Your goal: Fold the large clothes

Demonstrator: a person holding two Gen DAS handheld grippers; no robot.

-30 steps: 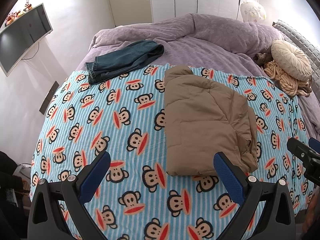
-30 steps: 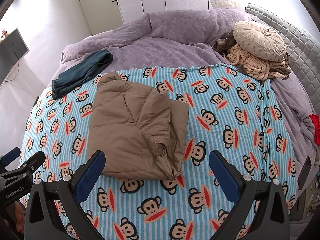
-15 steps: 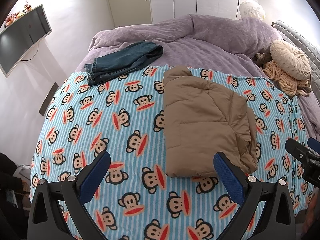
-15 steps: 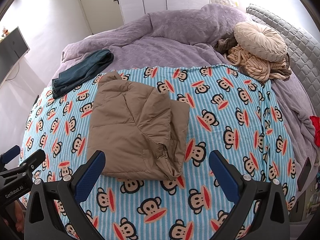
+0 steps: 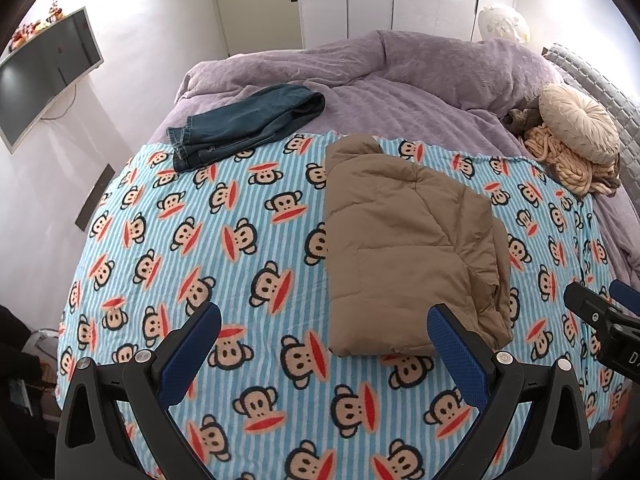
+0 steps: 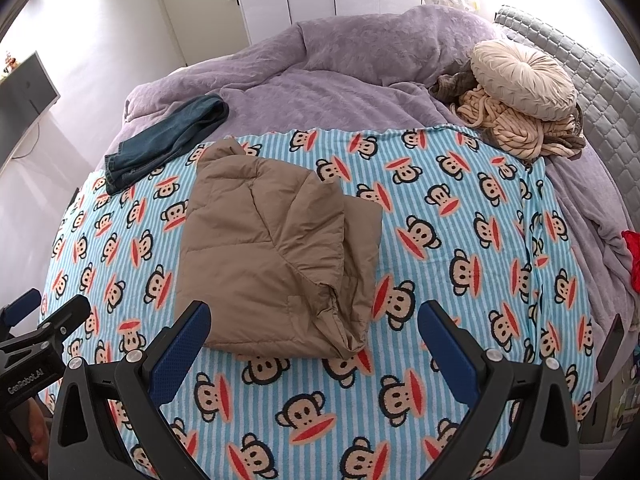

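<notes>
A tan quilted jacket (image 5: 404, 240) is laid flat on the monkey-print blanket (image 5: 224, 240), folded into a rough rectangle. Its layers are bunched and puckered at the near right corner. Folded blue jeans (image 5: 244, 126) are seen beyond it, across the blanket's far edge.

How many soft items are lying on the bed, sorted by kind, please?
Garments: 2, brown padded jacket and blue jeans
Blankets: 3, monkey-print blanket, purple duvet, chunky knit throw
Cushions: 1, round cushion
Total: 6
</notes>
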